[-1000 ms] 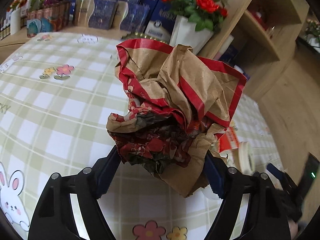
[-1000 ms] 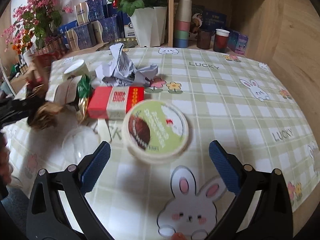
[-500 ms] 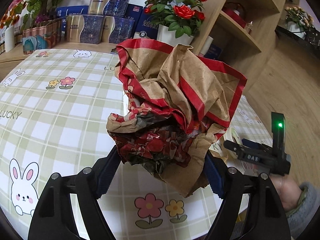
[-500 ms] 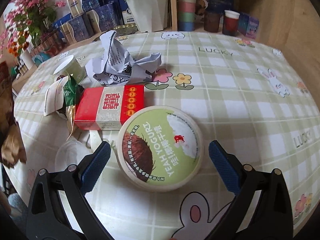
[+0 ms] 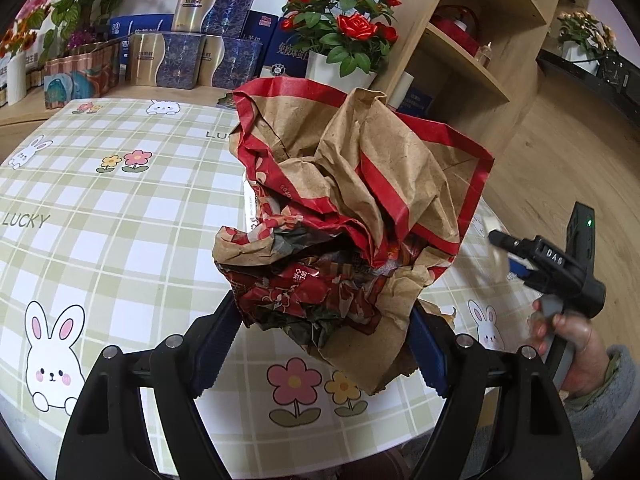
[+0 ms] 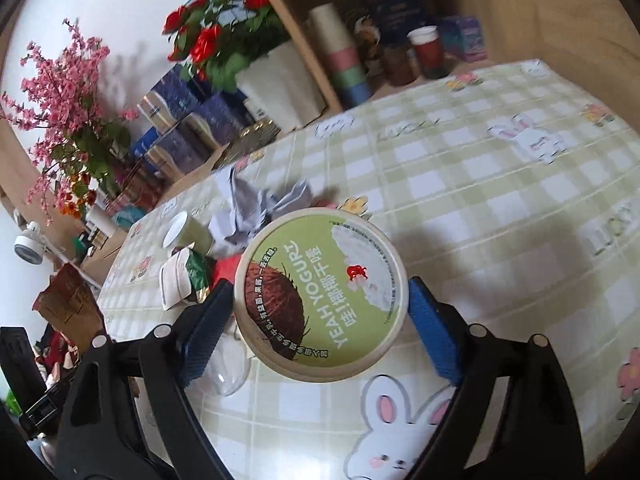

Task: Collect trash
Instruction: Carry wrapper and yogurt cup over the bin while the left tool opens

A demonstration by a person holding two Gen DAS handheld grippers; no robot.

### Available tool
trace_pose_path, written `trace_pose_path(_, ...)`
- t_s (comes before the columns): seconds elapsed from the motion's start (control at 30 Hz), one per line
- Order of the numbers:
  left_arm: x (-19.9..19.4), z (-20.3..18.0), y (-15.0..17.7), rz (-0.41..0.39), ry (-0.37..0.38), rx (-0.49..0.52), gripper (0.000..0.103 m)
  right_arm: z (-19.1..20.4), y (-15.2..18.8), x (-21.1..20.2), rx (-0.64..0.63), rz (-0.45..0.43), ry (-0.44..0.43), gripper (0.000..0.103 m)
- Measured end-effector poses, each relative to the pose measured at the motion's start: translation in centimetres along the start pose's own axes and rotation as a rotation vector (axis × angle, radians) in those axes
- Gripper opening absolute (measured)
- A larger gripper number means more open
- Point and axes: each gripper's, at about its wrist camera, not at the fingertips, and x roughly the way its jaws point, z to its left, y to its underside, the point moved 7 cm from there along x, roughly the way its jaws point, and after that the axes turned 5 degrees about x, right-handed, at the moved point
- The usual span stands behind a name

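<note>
Left gripper (image 5: 324, 344) clamps crumpled paper bag (image 5: 352, 208); right gripper (image 6: 320, 330) (jaws just closing) pinches yogurt tub (image 6: 322, 292).

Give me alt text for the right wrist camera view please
The right gripper has just been closing around a green yogurt tub, its blue pads at the tub's sides. Behind lie crumpled paper and wrappers on a checked bunny tablecloth.
</note>
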Motion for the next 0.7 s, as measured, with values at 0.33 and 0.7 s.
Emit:
trace_pose_path(0.33,-2.3,-0.7,1.8,0.025,0.017,0.029,0.077,1.2,2.6,-3.7,0.087,0.036,-0.168,0.086)
trace_pose_path(0.7,-5.6,-2.3,6.5,0.11,0.035,0.078,0.077,6.0,8.8,-7.8,-0.14,0.052,-0.087,0.086)
